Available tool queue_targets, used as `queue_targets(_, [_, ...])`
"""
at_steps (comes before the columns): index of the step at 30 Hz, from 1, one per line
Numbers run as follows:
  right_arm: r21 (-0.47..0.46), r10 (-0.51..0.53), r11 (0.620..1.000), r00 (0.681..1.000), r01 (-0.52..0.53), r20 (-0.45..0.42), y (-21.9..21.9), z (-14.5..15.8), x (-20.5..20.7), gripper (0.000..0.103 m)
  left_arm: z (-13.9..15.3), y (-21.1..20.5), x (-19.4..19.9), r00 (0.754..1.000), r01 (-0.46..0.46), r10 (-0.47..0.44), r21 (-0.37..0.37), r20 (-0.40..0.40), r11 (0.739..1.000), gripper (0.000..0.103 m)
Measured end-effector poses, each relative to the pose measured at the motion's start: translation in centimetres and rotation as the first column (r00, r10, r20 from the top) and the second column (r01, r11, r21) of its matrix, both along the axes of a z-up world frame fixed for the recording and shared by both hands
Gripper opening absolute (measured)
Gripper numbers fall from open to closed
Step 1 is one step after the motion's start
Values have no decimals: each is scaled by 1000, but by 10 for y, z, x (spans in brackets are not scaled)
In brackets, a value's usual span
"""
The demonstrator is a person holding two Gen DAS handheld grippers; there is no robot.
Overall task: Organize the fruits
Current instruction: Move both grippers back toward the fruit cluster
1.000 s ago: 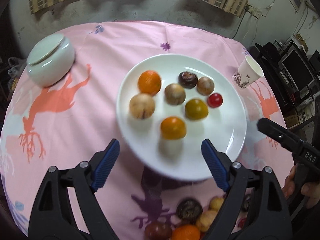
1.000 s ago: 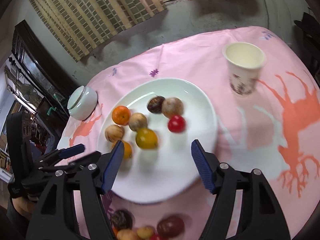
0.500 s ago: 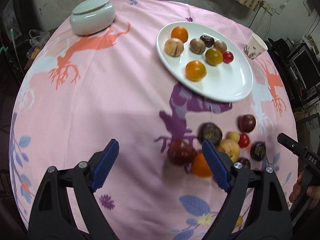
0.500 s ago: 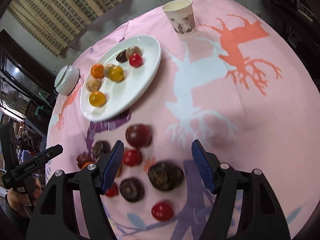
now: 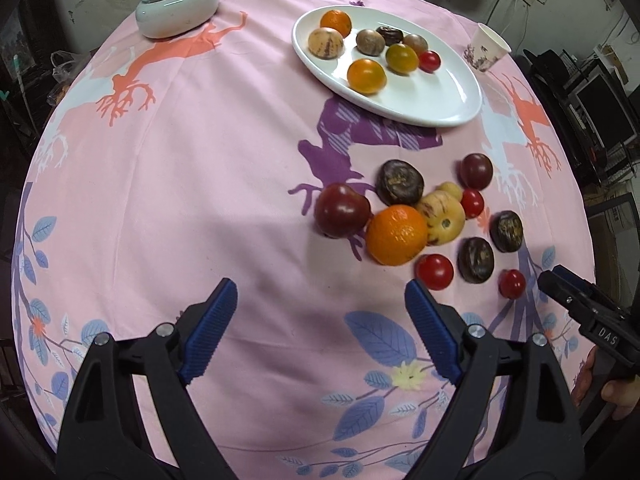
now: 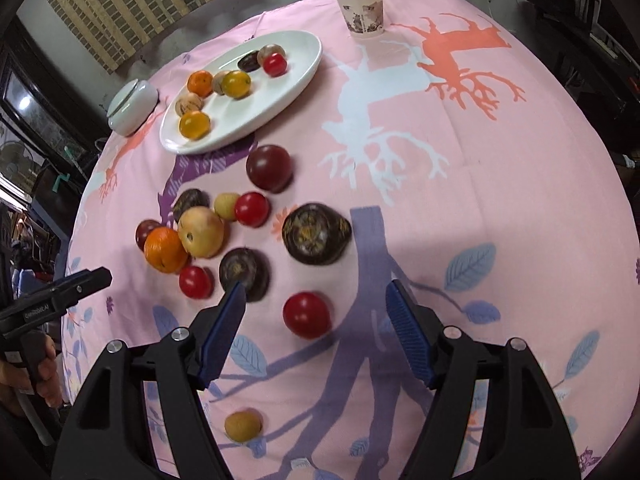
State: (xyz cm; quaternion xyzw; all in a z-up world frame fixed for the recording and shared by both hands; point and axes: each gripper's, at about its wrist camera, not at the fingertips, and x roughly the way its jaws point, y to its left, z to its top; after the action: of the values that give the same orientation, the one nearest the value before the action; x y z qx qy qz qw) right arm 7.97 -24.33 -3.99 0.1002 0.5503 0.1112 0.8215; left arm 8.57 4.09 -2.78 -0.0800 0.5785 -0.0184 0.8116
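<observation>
Hovering above the pink tablecloth (image 5: 200,168), the left gripper (image 5: 320,312) stands wide apart and empty, tilted steeply downward. The right gripper (image 6: 316,308) is likewise spread, gripping nothing; a red tomato (image 6: 307,315) lies on the cloth between its fingers, apparently untouched. Loose fruits (image 5: 400,236) cluster near the white plate (image 5: 440,108), which carries seven more.

The right gripper (image 6: 314,316), its blue-padded jaws parted and empty, points down at a round red tomato (image 6: 307,314) lying on the pink printed tablecloth (image 6: 500,184). Beyond it a loose cluster of fruit (dark, wrinkled ones, an orange (image 6: 165,249), more tomatoes) lies near the white oval plate (image 6: 296,76) holding eight fruits. A white paper cup (image 6: 361,7) stands apart.
</observation>
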Motion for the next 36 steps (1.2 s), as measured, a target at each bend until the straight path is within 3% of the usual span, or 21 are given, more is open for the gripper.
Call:
queue_targets(6, [-50, 15, 999, 1000, -15, 1, 5, -9, -8, 73, -3, -6, -4, 1000, 11, -11, -3, -8, 1000, 88])
queue_targets(15, [6, 32, 999, 998, -32, -51, 9, -18, -1, 73, -8, -2, 2, 1000, 8, -8, -28, -10, 1000, 87])
queue_targets(21, [12, 27, 1000, 998, -26, -57, 9, -20, 9, 73, -17, 2, 18, 1000, 9, -9, 0, -9, 1000, 87])
queue_targets(31, [38, 5, 999, 997, -2, -80, 1, -31, 32, 73, -34, 3, 44, 996, 84, -83, 108, -18, 991, 87])
queue_targets(36, [48, -10, 999, 995, 15, -99, -4, -35, 43, 73, -46, -5, 54, 993, 118, -115, 117, -32, 986, 85])
